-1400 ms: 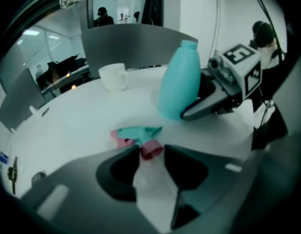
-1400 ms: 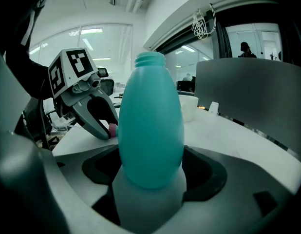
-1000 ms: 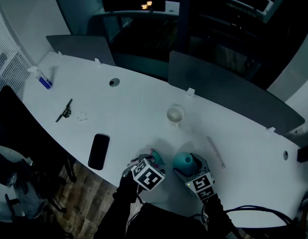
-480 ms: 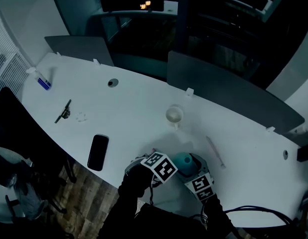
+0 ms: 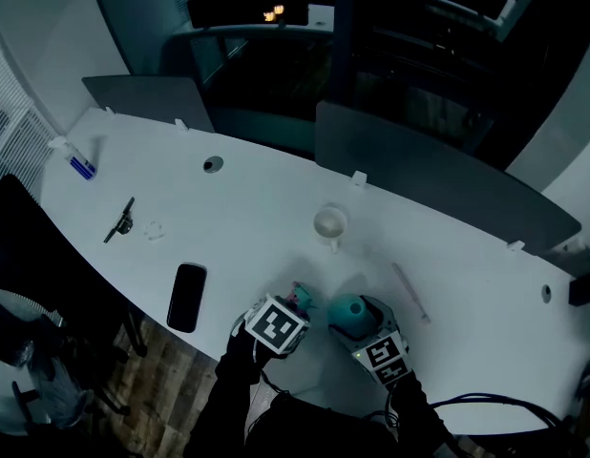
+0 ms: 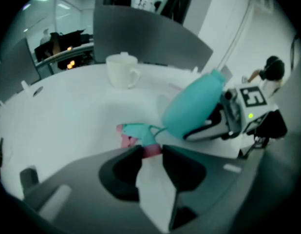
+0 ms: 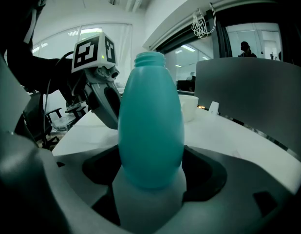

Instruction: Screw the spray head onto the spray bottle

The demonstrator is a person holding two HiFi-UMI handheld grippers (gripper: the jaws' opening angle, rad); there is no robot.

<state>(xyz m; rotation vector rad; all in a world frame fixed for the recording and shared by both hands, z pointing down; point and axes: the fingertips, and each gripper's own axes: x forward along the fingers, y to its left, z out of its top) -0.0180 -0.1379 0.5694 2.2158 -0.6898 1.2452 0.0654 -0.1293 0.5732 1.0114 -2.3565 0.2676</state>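
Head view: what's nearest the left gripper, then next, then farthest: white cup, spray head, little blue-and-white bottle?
1. The spray head, gripped by the left gripper.
2. The white cup, farther up the table.
3. The little blue-and-white bottle, far left edge.

On the tabletop (image 5: 247, 218), the phone (image 5: 187, 297) lies left of the spray head (image 6: 141, 133), which sits between the left tongs (image 6: 150, 156), just left of the spray bottle (image 7: 150, 126) in the right tongs (image 7: 151, 167), with the cup (image 5: 330, 223) behind them and a partition (image 5: 419, 175) farther back.

The spray bottle (image 7: 150, 130) is smooth matt plastic.
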